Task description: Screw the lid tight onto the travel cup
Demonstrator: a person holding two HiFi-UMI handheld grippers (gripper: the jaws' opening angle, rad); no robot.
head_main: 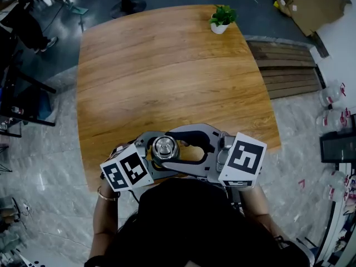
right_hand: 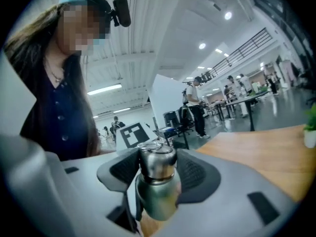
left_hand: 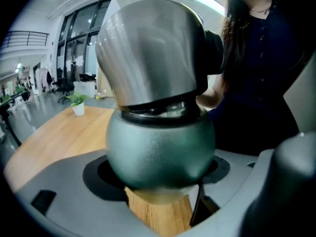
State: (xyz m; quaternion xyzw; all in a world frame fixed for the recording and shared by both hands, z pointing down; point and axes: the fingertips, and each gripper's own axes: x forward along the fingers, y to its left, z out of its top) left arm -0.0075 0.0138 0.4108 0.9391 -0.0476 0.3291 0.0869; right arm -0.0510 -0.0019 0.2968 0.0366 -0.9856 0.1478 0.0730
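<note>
Travel cup (head_main: 165, 148) sits low centre of the head view, at the near edge of the bench (head_main: 167, 65), right in front of the person and caught between both tools. Left gripper (left_hand: 159, 174) has its jaws closed part-way on the round green body (left_hand: 160, 152), dark pads (left_hand: 101, 174) touching it on either side. That looks like the anchor, so the body can't spin. Right gripper (right_hand: 157, 167) comes in from the opposite side, jaws closed on the steel lid (right_hand: 157, 163) above the body, ribbed pads (right_hand: 197, 174) pressing both flanks. That one is the turning hand. Opposed grips at two heights make sense: torque goes into the lid, reaction goes into the body. In the left gripper view a dark band with a glint shows between lid and body, and the lid reads slightly canted there, though that could be lens distortion. My read is that it's threaded on but not fully home. I can't tell whether the base is resting on the wood or held just above it. The small potted plant (head_main: 221, 20), top of the head view, is well apart and not a factor. Main risk is the smooth steel slipping in the pads under twist.
</note>
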